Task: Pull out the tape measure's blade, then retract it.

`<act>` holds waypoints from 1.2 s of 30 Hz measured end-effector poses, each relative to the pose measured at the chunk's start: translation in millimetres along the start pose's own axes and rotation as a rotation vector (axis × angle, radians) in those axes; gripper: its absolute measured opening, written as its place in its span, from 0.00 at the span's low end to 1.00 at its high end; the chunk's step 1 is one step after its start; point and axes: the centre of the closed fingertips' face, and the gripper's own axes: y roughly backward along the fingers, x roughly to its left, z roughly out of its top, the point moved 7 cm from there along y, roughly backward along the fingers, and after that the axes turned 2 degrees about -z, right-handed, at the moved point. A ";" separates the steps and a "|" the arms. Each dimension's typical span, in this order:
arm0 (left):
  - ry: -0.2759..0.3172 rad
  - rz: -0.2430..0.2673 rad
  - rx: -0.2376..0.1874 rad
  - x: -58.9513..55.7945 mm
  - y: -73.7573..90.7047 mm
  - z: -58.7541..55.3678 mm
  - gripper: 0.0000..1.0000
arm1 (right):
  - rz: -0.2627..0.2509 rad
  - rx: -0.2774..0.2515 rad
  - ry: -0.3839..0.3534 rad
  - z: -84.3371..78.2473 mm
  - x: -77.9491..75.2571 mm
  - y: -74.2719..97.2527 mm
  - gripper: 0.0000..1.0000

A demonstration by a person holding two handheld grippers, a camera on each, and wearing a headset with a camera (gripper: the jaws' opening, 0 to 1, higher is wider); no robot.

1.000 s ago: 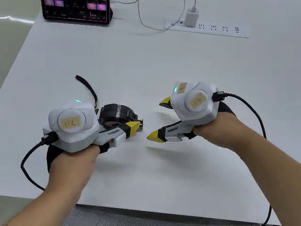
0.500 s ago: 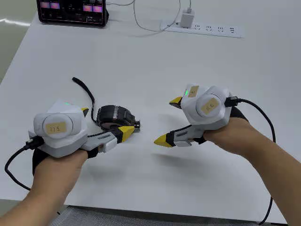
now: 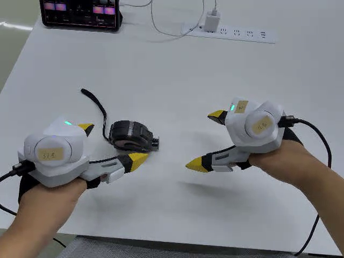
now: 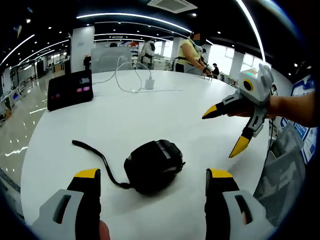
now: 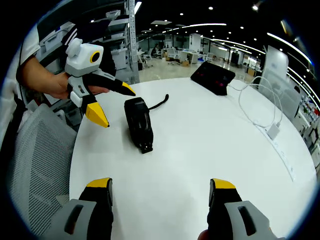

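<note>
Tape measure (image 3: 131, 135) unheld, blade in — left gripper (image 3: 112, 143) beside it, wide open, empty, likely to brace; right gripper (image 3: 207, 140) facing its hook, likewise open, empty

- Pretty sure this is a big open-plan office or tech lab floor, definitely not somebody's home.
- Long strip lights (image 4: 135, 15) and an air vent (image 4: 171, 5) set in a dark ceiling, which screams commercial building.
- The glossy floor (image 4: 17, 132) runs a long way back, and there look to be more desks (image 5: 177, 54) far off, though they're blurry.
- A person (image 4: 189, 54) is standing around in the background.
- Up close there's a big white table (image 3: 177, 70) with a power strip (image 3: 236, 33), a charger (image 3: 210, 22) plugged into it, and a dark screen (image 3: 79, 13) showing pink tiles.
- There's a mesh office chair (image 5: 40, 150) right at the table's edge.
</note>
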 end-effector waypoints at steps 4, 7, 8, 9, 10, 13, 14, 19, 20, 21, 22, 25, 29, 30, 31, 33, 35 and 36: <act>-0.009 -0.011 0.011 1.1 2.8 -2.6 0.86 | -0.005 -0.009 -0.008 -0.2 1.2 5.0 0.80; -0.022 -0.014 0.019 2.0 5.9 -5.2 0.87 | -0.007 -0.009 -0.012 -1.7 2.1 7.3 0.82; -0.023 -0.014 0.022 2.9 7.2 -6.1 0.87 | -0.008 -0.006 -0.015 -2.5 2.6 8.2 0.83; -0.023 -0.014 0.024 3.8 8.1 -6.7 0.87 | -0.009 -0.006 -0.013 -3.2 3.1 8.9 0.83; -0.024 -0.014 0.026 4.4 8.9 -7.4 0.87 | -0.011 -0.002 -0.014 -4.0 3.2 9.6 0.84; -0.021 -0.028 0.022 5.3 11.8 -8.8 0.89 | -0.019 -0.005 -0.018 -6.1 3.8 14.0 0.85; -0.020 -0.030 0.022 5.2 12.2 -9.1 0.90 | -0.021 -0.007 -0.018 -6.2 3.9 14.9 0.86; -0.029 -0.042 0.026 4.7 14.9 -11.5 0.92 | -0.032 -0.031 -0.046 -5.6 3.0 20.4 0.89; -0.028 -0.046 0.028 4.6 15.4 -11.9 0.92 | -0.034 -0.029 -0.048 -6.3 3.2 20.8 0.89; -0.029 -0.051 0.028 4.4 16.0 -12.1 0.93 | -0.033 -0.032 -0.052 -6.6 3.8 22.3 0.89; -0.031 -0.051 0.031 4.6 16.5 -12.5 0.93 | -0.036 -0.034 -0.053 -7.0 3.7 23.1 0.89; -0.038 -0.054 0.034 5.3 18.2 -13.2 0.95 | -0.043 -0.041 -0.056 -6.5 4.2 27.5 0.89; -0.046 -0.063 0.038 6.2 20.9 -13.6 0.96 | -0.050 -0.054 -0.060 -5.4 4.7 32.4 0.90; -0.048 -0.065 0.040 6.3 21.5 -13.8 0.96 | -0.050 -0.057 -0.060 -5.1 5.0 33.4 0.90; -0.052 -0.065 0.043 6.9 22.4 -14.0 0.96 | -0.050 -0.057 -0.063 -5.1 5.3 34.4 0.90; -0.052 -0.076 0.044 7.0 24.2 -14.3 0.97 | -0.047 -0.059 -0.069 -6.1 6.0 35.3 0.90; -0.056 -0.084 0.045 7.0 25.6 -14.7 0.97 | -0.047 -0.060 -0.072 -7.3 6.5 36.4 0.90; -0.058 -0.089 0.047 7.1 26.5 -15.1 0.97 | -0.047 -0.061 -0.075 -7.8 6.7 37.3 0.90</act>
